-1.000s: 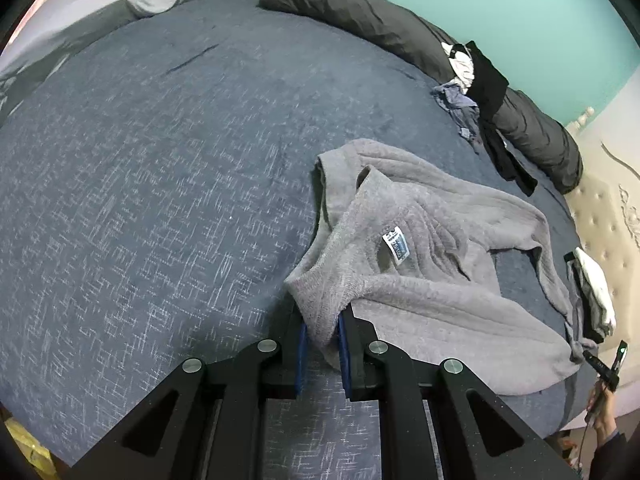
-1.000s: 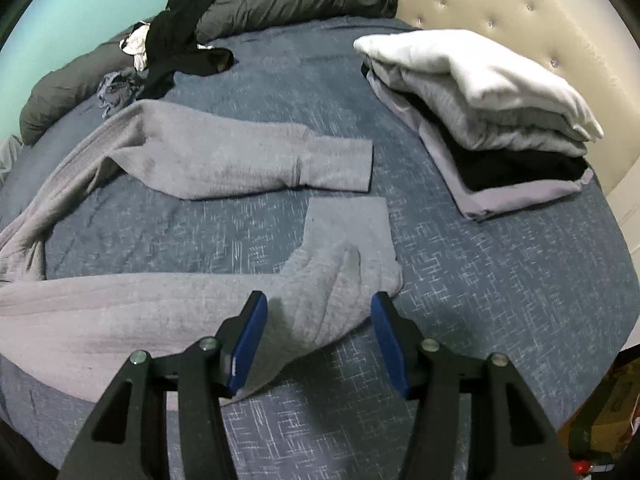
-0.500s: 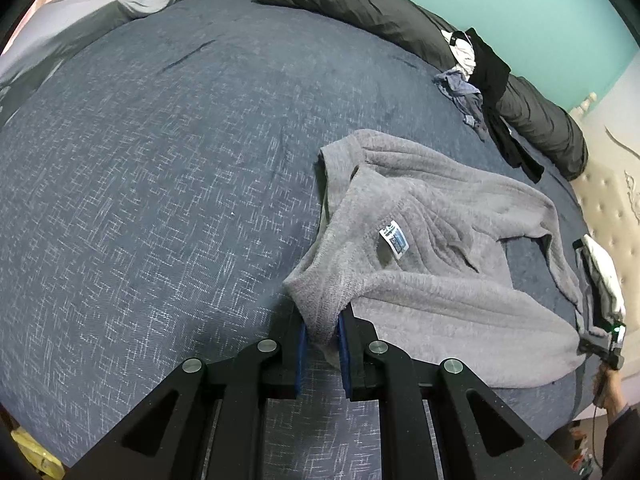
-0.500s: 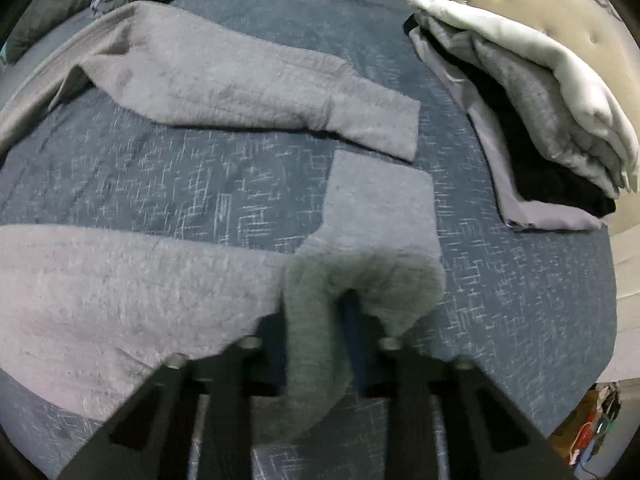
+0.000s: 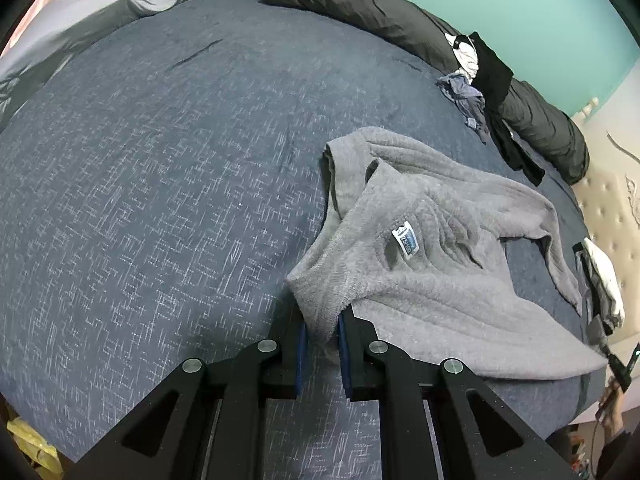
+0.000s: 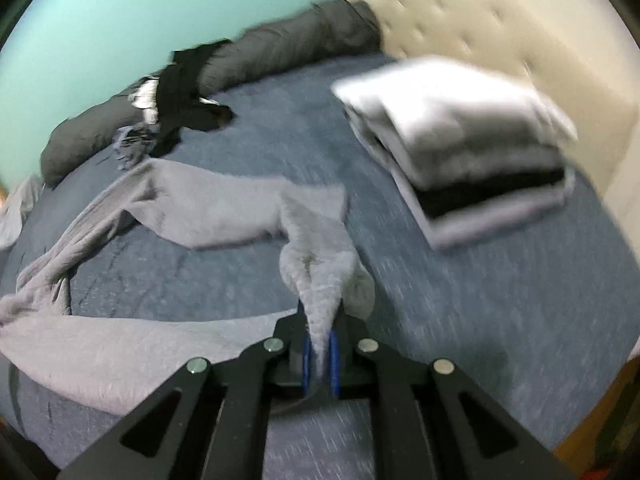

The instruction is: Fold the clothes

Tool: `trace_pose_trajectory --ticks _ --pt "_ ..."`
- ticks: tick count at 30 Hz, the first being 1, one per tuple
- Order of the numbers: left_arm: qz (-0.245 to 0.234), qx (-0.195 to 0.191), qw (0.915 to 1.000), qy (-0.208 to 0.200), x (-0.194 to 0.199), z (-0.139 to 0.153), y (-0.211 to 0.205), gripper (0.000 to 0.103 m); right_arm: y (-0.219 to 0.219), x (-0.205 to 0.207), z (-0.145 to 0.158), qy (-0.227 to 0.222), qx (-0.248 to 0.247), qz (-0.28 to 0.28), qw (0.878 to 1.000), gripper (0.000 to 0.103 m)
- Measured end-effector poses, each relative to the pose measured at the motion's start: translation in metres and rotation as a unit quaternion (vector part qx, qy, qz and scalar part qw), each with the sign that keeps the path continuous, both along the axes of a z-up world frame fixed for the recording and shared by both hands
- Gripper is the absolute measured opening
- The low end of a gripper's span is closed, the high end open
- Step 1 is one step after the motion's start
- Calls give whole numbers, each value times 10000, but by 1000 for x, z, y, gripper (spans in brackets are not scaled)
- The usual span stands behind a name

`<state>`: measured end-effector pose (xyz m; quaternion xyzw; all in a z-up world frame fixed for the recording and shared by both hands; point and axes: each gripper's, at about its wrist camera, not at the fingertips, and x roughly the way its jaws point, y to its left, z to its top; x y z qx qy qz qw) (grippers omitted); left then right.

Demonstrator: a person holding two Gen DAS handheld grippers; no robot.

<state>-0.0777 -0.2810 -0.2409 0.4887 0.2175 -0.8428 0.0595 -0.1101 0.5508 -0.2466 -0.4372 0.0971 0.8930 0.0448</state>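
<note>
A grey fleece sweater (image 5: 432, 272) lies spread on the dark blue bed (image 5: 160, 184), its white label facing up. My left gripper (image 5: 322, 336) is shut on the sweater's near shoulder edge, by the collar. In the right wrist view the same grey sweater (image 6: 224, 208) stretches across the bed with one sleeve lying flat. My right gripper (image 6: 320, 354) is shut on the other sleeve's cuff end, which is pinched into a lifted ridge between the blue pads. This view is motion-blurred.
A stack of folded clothes (image 6: 472, 152) sits at the right by the padded headboard (image 6: 500, 32). Dark grey pillows (image 5: 380, 20) line the far edge, with black and blue-grey garments (image 5: 480, 84) piled on them. A person's hand (image 5: 612, 396) shows at the far right.
My right gripper went from open around the sleeve cuff to shut on it, then pulled the cuff up and back so the view swung toward the headboard. The left gripper kept its hold.
</note>
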Motion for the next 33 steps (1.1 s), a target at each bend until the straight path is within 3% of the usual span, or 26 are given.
trace_pose_trajectory --ticks 2,5,9,11,17,23,24,25,26,29,33 --pt "-43 -50 10000 -68 -1 -2 3 14 11 7 -17 -190 -83 -184 9996 8" --pt "-90 -89 9998 -135 -2 -6 6 14 21 11 -36 -535 6 -344 9980 17" --pt "-114 -128 9997 -193 -5 -8 8 14 28 13 -33 -684 370 -527 9956 49" --pt "-111 -140 9996 -213 -6 -9 8 14 28 12 -20 -556 480 -603 9955 52" --pt "-137 -169 9995 -229 -6 -9 10 14 -1 -5 11 -112 771 -173 9968 53" --pt "-163 -197 9994 -244 -7 -8 13 14 -11 -35 -21 -764 908 -2 9929 52" --pt "-162 -196 9993 -256 -6 -9 12 14 -10 -35 -26 -814 961 -23 9920 50" --pt "-161 -195 9993 -269 -6 -10 12 14 -8 -34 -29 -844 1007 -45 9913 33" --pt "-160 -195 9993 -281 -5 -10 12 14 -6 -33 -32 -875 1053 -66 9906 26" --pt "-163 -212 9992 -310 -6 -13 10 14 2 -23 -19 -509 820 -67 9953 18" --pt "-152 -228 9990 -341 -8 -14 11 14 13 -7 24 502 231 1 9985 17"
